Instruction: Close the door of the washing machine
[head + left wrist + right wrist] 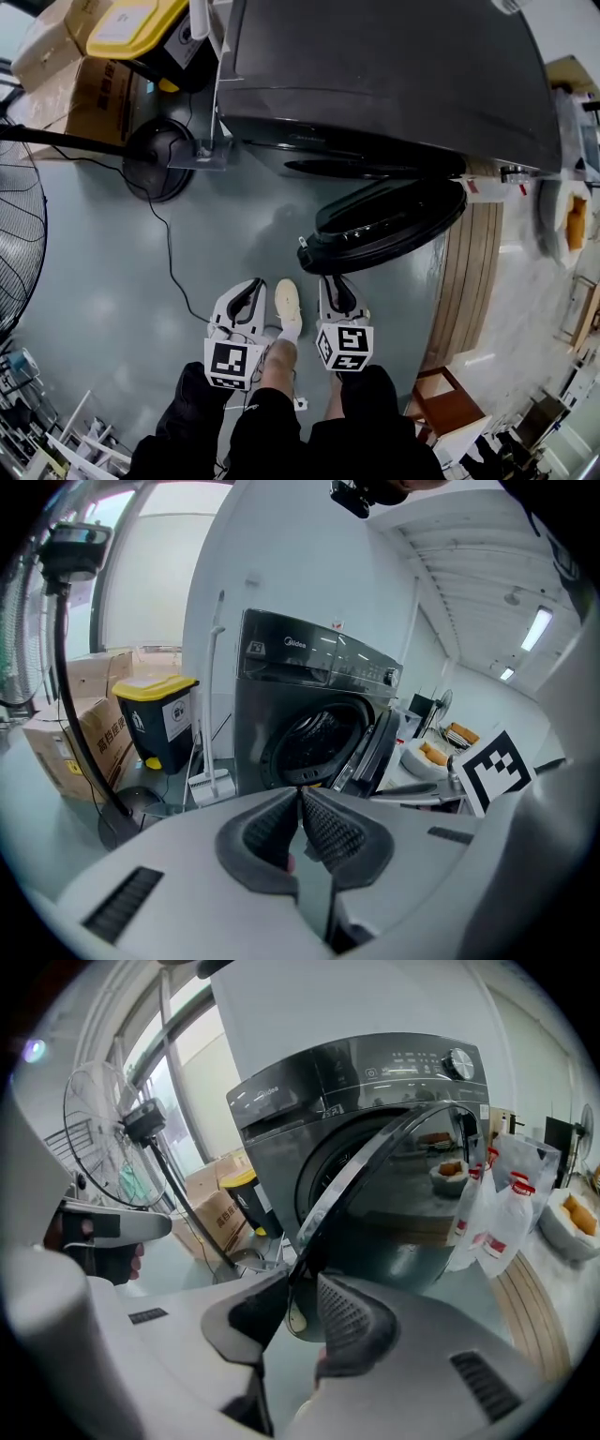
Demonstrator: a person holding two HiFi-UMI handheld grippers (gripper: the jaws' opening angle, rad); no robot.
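Right tongs (302,1282) apart, edge of open washing machine door (380,1227) just ahead, left tongs (300,792) together, empty

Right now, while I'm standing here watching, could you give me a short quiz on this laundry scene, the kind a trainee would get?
1. True or false: the round dark door of the dark grey front-loading washing machine is shut.
2. Of the left gripper and the right gripper, whose jaws stand apart? A) left B) right C) both
3. Fill in: the black bin beside the machine has a ______ lid.

Key:
1. False. The door hangs open, swung out from the drum.
2. B. The left jaws meet at their tips.
3. Yellow.
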